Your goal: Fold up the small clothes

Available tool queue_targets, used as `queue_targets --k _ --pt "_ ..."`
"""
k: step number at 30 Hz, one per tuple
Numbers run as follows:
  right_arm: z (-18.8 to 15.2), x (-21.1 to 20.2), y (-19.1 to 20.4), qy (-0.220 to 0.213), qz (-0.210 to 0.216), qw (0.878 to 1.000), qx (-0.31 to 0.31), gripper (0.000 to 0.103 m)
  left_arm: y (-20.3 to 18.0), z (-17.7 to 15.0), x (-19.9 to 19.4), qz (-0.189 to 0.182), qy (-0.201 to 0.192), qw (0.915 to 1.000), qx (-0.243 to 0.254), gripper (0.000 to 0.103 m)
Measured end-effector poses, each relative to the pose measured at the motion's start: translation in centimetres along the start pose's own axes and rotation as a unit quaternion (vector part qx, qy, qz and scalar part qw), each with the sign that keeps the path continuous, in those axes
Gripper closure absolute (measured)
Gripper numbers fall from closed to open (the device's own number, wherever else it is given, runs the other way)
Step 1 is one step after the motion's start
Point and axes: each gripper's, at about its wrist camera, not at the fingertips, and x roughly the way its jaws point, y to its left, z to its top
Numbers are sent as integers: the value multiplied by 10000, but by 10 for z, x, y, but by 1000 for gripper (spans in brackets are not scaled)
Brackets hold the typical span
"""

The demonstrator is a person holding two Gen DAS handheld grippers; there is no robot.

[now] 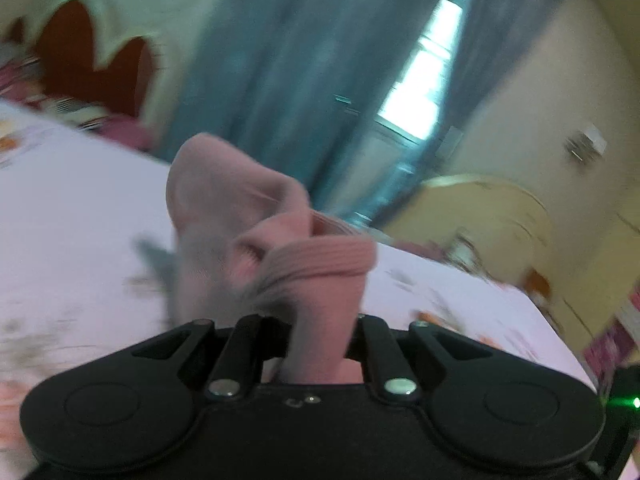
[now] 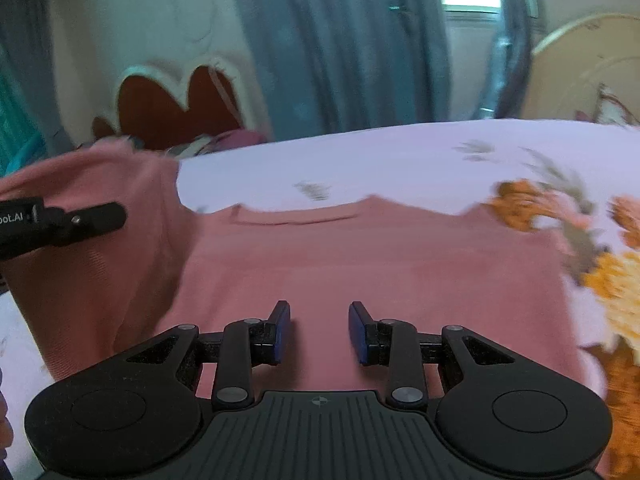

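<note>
Bedroom, mid-fold: my left claw is clamped on a bunched pink sleeve or cuff, ribbed knit spilling up and fwd out of the jaws. Which edge of the garment it is, I can't tell thru the blur. My right claw hangs open w/ nothing between its blue pads, poised just above the pink top, which lies spread on the floral bedsheet directly ahead of and under it. Off to that claw's left, the cloth rises in a lifted flap toward the left claw, seen side-on in the right wrist view.

My read: this is the side fold, carrying one edge across the body. To do it well I'd sweep the held edge low and level toward the right claw's side, keeping the cloth taut so it doesn't double on itself. The open claw could press the body down ahead of its pads to stop the whole piece sliding. Release only when the edge lies flat and square w/ the neckline beyond the pads. Both views are smeared, so slower is safer.
</note>
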Motion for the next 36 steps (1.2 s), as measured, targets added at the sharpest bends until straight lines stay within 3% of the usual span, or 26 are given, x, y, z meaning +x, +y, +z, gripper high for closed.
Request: queue_targets --k 6,9,14,15,16,17,20,22,23,25,29,30,36 --pt "-7 -37 -73 -60 -535 9974 483 71 -84 -58 54 -772 751 9903 880 92" --pt "-10 -50 -99 -41 -523 9958 757 71 -107 -99 76 -674 1317 9782 1456 88" --pt "-3 -54 -100 -147 -183 9968 766 70 -111 -104 67 -675 1457 9749 1542 71" --pt "-1 -52 -98 -119 -69 9967 800 61 -113 -104 65 -707 1476 9739 1572 67" --pt "0 -49 -98 -113 11 9964 845 32 -115 -106 61 -744 1493 9728 1608 65" --pt "2 -47 -95 -148 90 9959 890 21 -114 -106 56 -792 1521 9713 1648 59" --pt "6 -36 -87 -8 367 9961 802 19 -114 -109 36 -995 1632 9660 1739 48" --pt "6 -25 -85 204 510 9949 845 20 -108 -109 22 -1062 1646 9645 1773 47" --pt "5 -19 -85 316 541 9943 868 24 -102 -107 13 -1032 1601 9655 1777 46" --pt "2 -8 -84 557 579 9925 921 57 -88 -101 1 -838 1471 9715 1659 44" --pt "-3 0 -87 694 566 9905 1039 71 -55 -82 -14 -219 1151 9836 1372 44" --pt "-3 -1 -85 688 574 9910 993 91 -46 -78 -13 -35 1097 9854 1305 44" --pt "8 -11 -64 388 381 9982 263 93 -15 -59 1 466 924 9908 870 44"
